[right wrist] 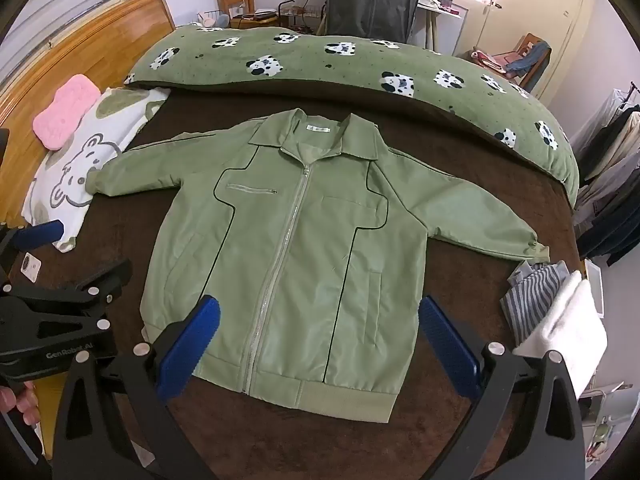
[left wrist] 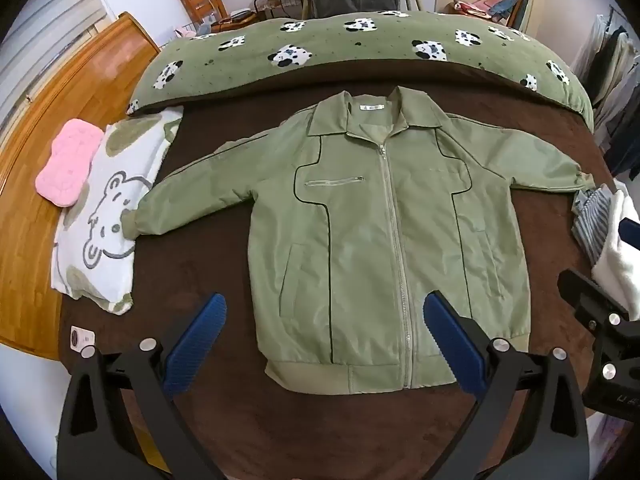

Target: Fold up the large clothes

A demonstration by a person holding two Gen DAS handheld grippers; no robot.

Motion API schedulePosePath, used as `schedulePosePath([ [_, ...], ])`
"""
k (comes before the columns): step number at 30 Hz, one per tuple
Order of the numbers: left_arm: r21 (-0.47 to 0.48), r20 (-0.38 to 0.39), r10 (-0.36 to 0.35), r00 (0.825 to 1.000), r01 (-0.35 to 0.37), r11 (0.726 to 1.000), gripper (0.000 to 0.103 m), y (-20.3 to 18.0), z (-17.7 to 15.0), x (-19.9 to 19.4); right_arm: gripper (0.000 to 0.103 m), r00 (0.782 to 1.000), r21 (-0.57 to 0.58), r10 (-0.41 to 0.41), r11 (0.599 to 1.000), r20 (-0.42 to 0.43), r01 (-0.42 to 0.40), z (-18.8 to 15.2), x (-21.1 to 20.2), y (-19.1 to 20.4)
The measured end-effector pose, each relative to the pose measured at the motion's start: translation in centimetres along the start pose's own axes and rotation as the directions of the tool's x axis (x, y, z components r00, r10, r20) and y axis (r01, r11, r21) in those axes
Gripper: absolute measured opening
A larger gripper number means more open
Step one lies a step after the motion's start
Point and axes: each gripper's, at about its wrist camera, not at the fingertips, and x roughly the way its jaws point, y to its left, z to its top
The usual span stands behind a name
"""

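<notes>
The left gripper (left wrist: 324, 318) is held with its jaws wide apart, nothing between them, above the hem of the jacket (left wrist: 384, 240). The right gripper (right wrist: 318, 320) is likewise spread open and empty over the lower front of the same garment. Each is fitted with two blue ribbed pads (left wrist: 196, 344) on black arms, four pads in all.

One jacket is laid flat, front up, on the brown sheet (left wrist: 208, 264) of the bed, with both sleeves spread outward and the collar pointing away from the cameras. Its cloth is smooth, slightly shiny olive green, edged with thin dark piping; the hem is a ribbed band. One long metal zipper (right wrist: 280, 256) is closed down the middle, and one short zipped chest pocket (right wrist: 251, 189) is seen beside it (two slanted side pockets are also visible lower down).

Beyond the collar, one fleecy green blanket (left wrist: 360, 56) printed with black-and-white animal faces is bunched along the bed. By one sleeve cuff, a white pillow (left wrist: 104, 216) with a bear outline is placed, and a pink bumpy cushion (left wrist: 68, 168) rests partly on it. By the other cuff, a striped grey garment (right wrist: 532, 300) and a white fluffy one (right wrist: 568, 328) are piled together. A wooden headboard (left wrist: 60, 120) runs behind the pillow.
</notes>
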Motion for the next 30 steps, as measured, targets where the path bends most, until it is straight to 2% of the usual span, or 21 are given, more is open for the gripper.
schedulePosePath([
  [1, -0.008, -0.002, -0.027, 1.000, 0.027, 1.000, 0.097, 0.2, 0.0, 0.0, 0.097, 1.000, 0.001, 0.000, 1.000, 0.001, 0.000, 0.0, 0.0, 0.0],
  [16, 0.002, -0.005, -0.032, 0.999, 0.032, 0.999, 0.097, 1.3, -0.2, -0.6, 0.097, 1.000, -0.001, 0.004, 1.000, -0.001, -0.004, 0.2, -0.3, -0.1],
  [30, 0.000, -0.003, -0.023, 1.000, 0.023, 1.000, 0.097, 0.4, 0.1, 0.2, 0.097, 1.000, 0.000, 0.005, 1.000, 0.000, -0.005, 0.3, -0.1, 0.1],
])
